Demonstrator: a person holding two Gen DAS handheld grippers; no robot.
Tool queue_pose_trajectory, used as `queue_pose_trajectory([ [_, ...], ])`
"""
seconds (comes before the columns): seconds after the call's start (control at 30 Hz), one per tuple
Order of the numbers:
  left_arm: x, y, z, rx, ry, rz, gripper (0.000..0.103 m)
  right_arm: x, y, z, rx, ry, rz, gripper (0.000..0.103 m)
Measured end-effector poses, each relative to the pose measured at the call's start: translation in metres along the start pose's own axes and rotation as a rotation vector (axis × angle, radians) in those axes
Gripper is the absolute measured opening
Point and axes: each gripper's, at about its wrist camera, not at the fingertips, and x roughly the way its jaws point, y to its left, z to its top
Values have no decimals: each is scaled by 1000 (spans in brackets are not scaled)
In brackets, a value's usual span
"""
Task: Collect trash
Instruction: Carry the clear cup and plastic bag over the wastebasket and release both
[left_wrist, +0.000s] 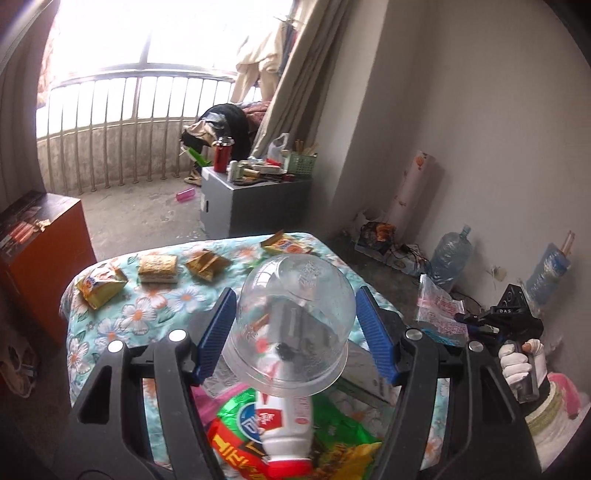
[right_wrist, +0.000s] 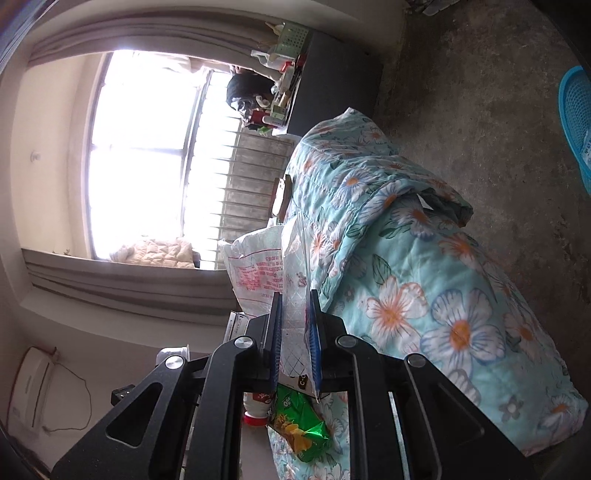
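Note:
My left gripper (left_wrist: 295, 328) is shut on a clear domed plastic cup (left_wrist: 291, 306), held bottom-up above the floral quilt (left_wrist: 155, 314). Under it lie a white bottle with a red cap (left_wrist: 284, 424) and a green snack bag (left_wrist: 340, 439). Several gold snack packets (left_wrist: 99, 286) sit along the quilt's far edge. My right gripper (right_wrist: 294, 295) is shut on a clear plastic bag with red print (right_wrist: 258, 269). The left wrist view shows that bag (left_wrist: 439, 310) at the right, with a gloved hand (left_wrist: 517, 363) holding the right gripper (left_wrist: 465, 318). The bottle (right_wrist: 255, 406) and green bag (right_wrist: 299, 428) show below the right gripper.
An orange cabinet (left_wrist: 40, 251) stands at the left and a grey box (left_wrist: 255, 199) with clutter on top behind the quilt. A big water bottle (left_wrist: 450, 254) and cables lie by the right wall. A blue basket (right_wrist: 576, 122) sits on the concrete floor.

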Motion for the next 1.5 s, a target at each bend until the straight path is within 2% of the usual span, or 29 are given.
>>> queue_pose_trajectory([
  [0.17,25,-70,9,92,62,-128,63,-63,-18,8,27,-129,29,13],
  [0.27,52,-117,14,134,103,-210,63,-109,-34,18,35,-235,-16,13],
  [0.43,121,-209,10,198,236,-346,63,-178,-74,28,66,-433,-215,13],
  [0.53,173,-269,-1,244,332,-399,63,-208,-107,31,114,-526,-333,13],
  [0.73,283,-370,-50,321,528,-439,63,-217,-183,42,259,-590,-451,13],
  [0.9,359,-429,-94,329,655,-468,63,-203,-234,64,350,-567,-500,13],
  [1.07,423,-469,-121,308,712,-440,64,-191,-268,98,405,-557,-511,14],
  [1.1,434,-476,-124,295,714,-438,64,-187,-276,106,424,-545,-505,17],
  [1.13,446,-480,-129,279,713,-436,67,-183,-287,114,441,-528,-515,23],
  [1.17,458,-485,-136,273,722,-423,82,-179,-298,120,454,-508,-533,30],
  [1.2,471,-488,-142,262,734,-404,85,-175,-308,124,466,-506,-556,46],
  [1.3,493,-485,-154,202,755,-368,85,-174,-333,122,532,-516,-599,47],
  [1.33,495,-480,-155,185,762,-363,85,-177,-338,116,559,-533,-585,47],
  [1.4,495,-471,-156,165,768,-361,85,-180,-341,107,575,-561,-553,47],
  [1.5,485,-456,-147,141,760,-359,85,-183,-332,92,555,-597,-579,47],
])
